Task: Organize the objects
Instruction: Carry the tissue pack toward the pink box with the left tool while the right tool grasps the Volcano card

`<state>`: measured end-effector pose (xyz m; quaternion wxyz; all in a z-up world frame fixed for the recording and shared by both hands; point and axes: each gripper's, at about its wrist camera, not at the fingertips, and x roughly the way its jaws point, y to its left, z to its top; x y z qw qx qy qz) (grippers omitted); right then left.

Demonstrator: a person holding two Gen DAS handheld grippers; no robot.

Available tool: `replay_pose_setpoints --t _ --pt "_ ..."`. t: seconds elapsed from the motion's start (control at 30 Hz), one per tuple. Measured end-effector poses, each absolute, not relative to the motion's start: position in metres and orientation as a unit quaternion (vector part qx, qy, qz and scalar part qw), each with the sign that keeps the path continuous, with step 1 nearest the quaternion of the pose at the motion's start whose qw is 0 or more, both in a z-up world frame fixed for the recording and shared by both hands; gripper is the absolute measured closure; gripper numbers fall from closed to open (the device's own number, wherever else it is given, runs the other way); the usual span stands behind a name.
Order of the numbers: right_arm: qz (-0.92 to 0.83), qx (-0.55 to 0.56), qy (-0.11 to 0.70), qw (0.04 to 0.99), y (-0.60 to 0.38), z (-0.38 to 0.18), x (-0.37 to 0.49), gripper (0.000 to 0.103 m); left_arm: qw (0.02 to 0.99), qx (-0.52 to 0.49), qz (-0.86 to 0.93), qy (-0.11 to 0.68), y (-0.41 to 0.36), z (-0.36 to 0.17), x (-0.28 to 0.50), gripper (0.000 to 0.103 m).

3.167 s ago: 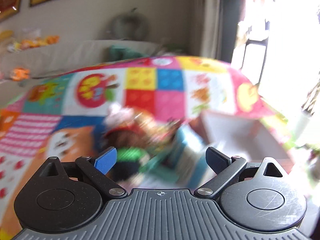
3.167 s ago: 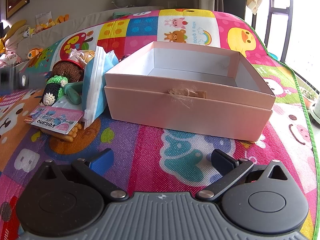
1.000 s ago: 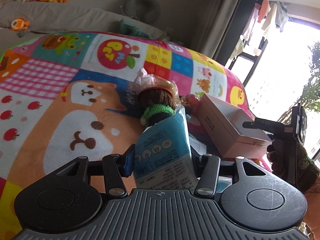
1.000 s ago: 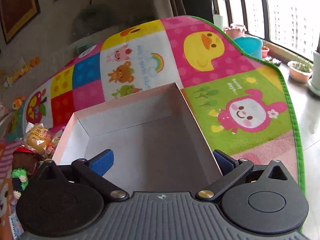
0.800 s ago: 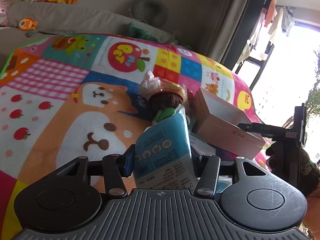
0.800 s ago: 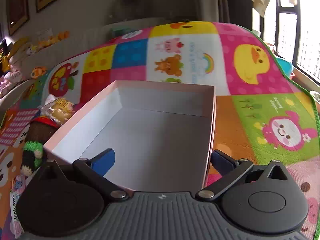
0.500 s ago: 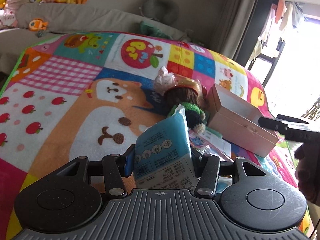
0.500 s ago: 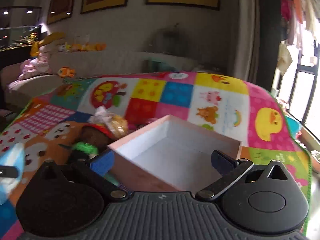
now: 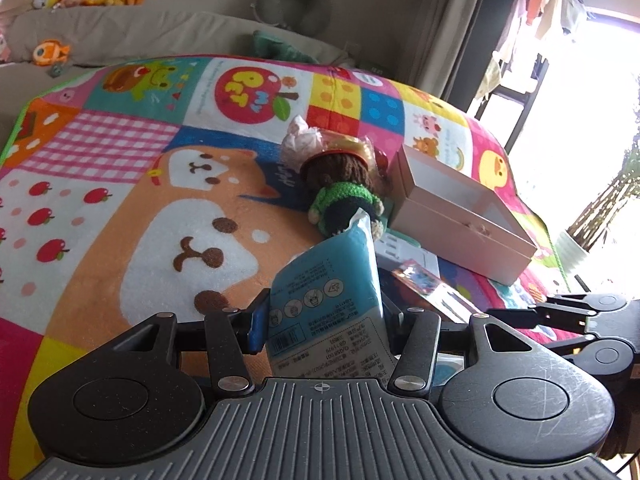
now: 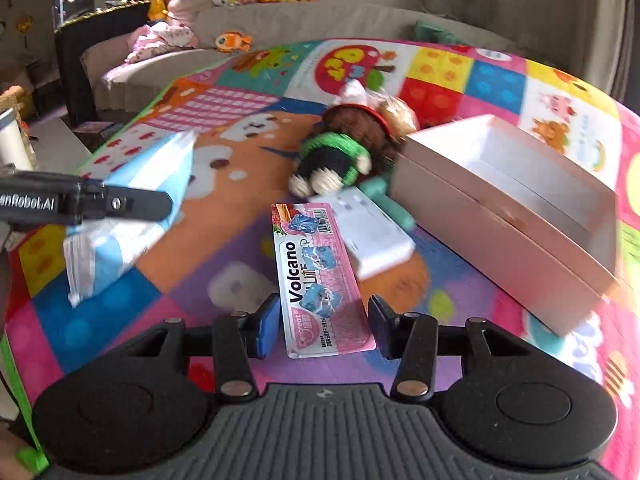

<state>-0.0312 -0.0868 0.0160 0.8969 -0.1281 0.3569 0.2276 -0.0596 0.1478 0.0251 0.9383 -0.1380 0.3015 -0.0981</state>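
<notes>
A bright patchwork play mat fills the left wrist view, a grey sofa lined with plush toys running along twelve o'clock. The left gripper is clamped on a pale blue pouch, its fingers pressed against both sides, the pouch standing up toward twelve. Just past its tip lies a crocheted doll in a green collar, and at two o'clock sits the open pink box, white inside. The right gripper pokes in from three o'clock. Over to the right wrist view: same mat, and the right gripper hangs low with its fingers moderately parted on either side of a pink Volcano card pack, which lies flat on the mat; whether they touch it, hard to tell. A white carton lies against the pack at one o'clock, the doll beyond at twelve, the pink box at two. At nine, the left gripper carries the blue pouch above the mat.
</notes>
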Motion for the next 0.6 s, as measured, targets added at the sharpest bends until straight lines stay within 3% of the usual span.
replay_pose_setpoints --t 0.2,0.33,0.53,0.57,0.6 --pt "0.255 -0.128 0.382 0.879 -0.117 0.021 -0.075 0.055 0.934 -0.108 -0.132 0.313 0.125 0.024 -0.058 0.046" --pt "0.243 -0.122 0.349 0.897 -0.11 0.026 -0.073 0.03 0.933 -0.088 -0.137 0.32 0.113 0.025 -0.06 0.046" --pt "0.201 -0.047 0.383 0.9 -0.101 0.018 -0.016 0.032 0.93 -0.073 -0.141 0.332 0.107 0.027 -0.066 0.046" --pt "0.197 -0.046 0.391 0.898 -0.099 0.014 -0.01 0.037 0.929 -0.074 -0.144 0.333 0.106 0.029 -0.066 0.046" --pt "0.2 -0.046 0.399 0.894 -0.099 0.013 -0.008 0.054 0.928 -0.078 -0.15 0.333 0.106 0.032 -0.066 0.046"
